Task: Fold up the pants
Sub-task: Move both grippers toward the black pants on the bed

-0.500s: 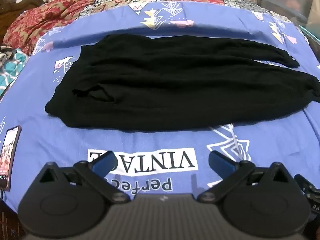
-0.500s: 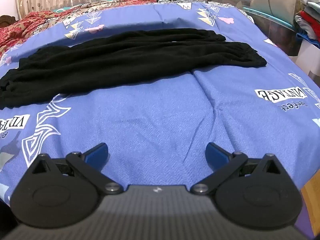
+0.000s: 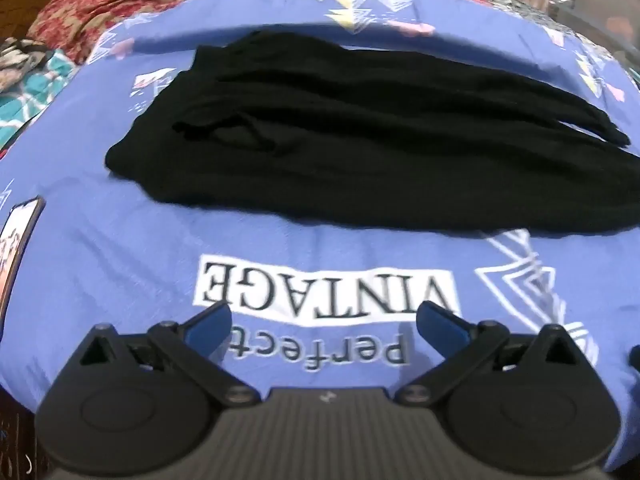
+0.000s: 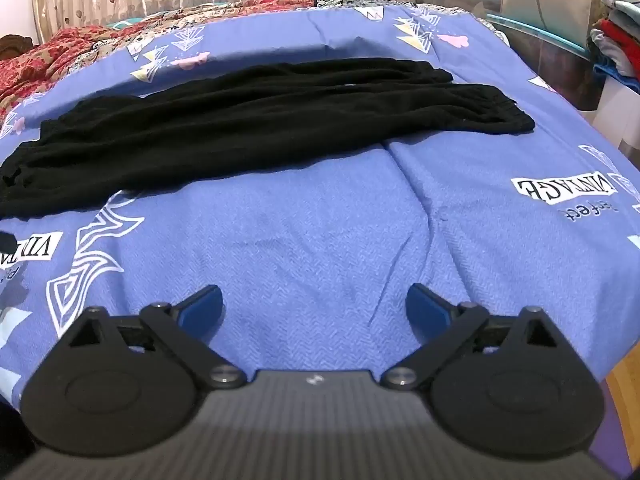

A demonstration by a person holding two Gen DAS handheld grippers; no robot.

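In the left wrist view, the black pants [image 3: 380, 136] are seen laid out flat on the blue bedsheet [image 3: 120, 248], stretching from ten o'clock to three o'clock. The left gripper [image 3: 324, 320] is held at six o'clock with its blue-tipped jaws spread wide above the sheet's "VINTAGE" print [image 3: 328, 292]; nothing is pinched. A phone [image 3: 18, 240] is seen at nine o'clock.

In the right wrist view, the pants [image 4: 260, 128] are spread from nine o'clock to one o'clock. The right gripper [image 4: 314, 312] is spread wide at six o'clock over the bare bedsheet [image 4: 320, 240], well apart from the pants.
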